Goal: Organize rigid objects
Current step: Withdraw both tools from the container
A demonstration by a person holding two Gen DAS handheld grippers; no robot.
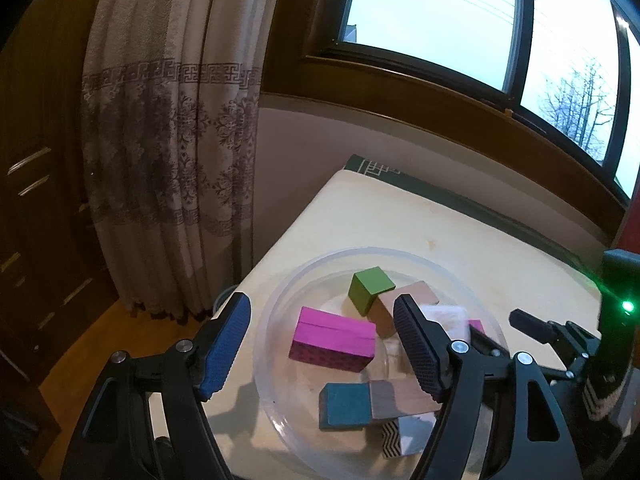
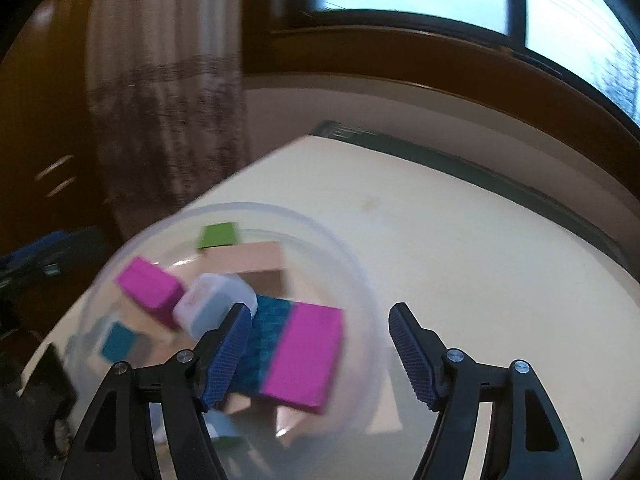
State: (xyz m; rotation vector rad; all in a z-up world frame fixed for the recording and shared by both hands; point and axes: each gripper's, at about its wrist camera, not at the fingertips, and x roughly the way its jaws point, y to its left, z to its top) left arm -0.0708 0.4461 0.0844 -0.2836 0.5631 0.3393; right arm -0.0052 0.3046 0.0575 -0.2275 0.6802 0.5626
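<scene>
Cream table (image 1: 460, 232) under the window: blocks gathered in my clear bowl (image 1: 280, 308).
Both jaws gape empty; the magenta block (image 2: 302, 356) sits between my right gripper (image 2: 320, 320) jaws, likely just dropped.

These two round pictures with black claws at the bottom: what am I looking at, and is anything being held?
No robot arm here: a person holds a two-finger tool in each hand, each with a wide-angle camera looking along its fingers. One picture is from the left gripper, the other from the right gripper. Both have their jaws open and hold nothing. On the cream table sits a clear bowl of blocks: a green cube, a magenta block, a teal block, tan ones, and a small white container. The right view is blurred.
</scene>
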